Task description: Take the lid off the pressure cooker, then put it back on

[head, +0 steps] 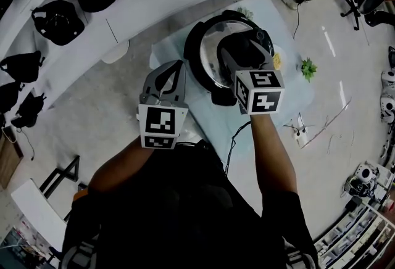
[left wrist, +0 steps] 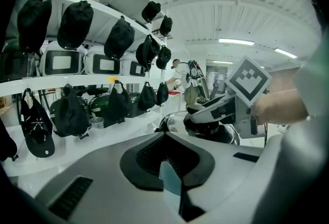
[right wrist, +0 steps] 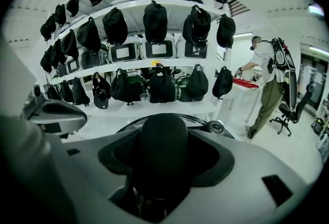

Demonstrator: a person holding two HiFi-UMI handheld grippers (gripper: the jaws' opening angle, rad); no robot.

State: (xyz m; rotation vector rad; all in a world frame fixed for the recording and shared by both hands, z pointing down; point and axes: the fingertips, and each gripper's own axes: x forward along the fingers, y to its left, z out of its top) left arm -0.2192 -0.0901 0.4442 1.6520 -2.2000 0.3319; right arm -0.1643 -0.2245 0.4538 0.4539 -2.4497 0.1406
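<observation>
Black caps [right wrist: 154, 20] are lining white shelves [right wrist: 154, 63] behind the pale bench [head: 290, 95] as the right hand-held gripper [head: 241, 61] is pinching the lid knob [right wrist: 164, 146], the left hand-held gripper [head: 179, 70] hovering pressed together.

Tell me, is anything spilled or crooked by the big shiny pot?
Nothing stands out. The round shiny steel pressure cooker sits upright on the pale blue cloth with no spill around it, and the right gripper is shut on its lid's black knob.
</observation>
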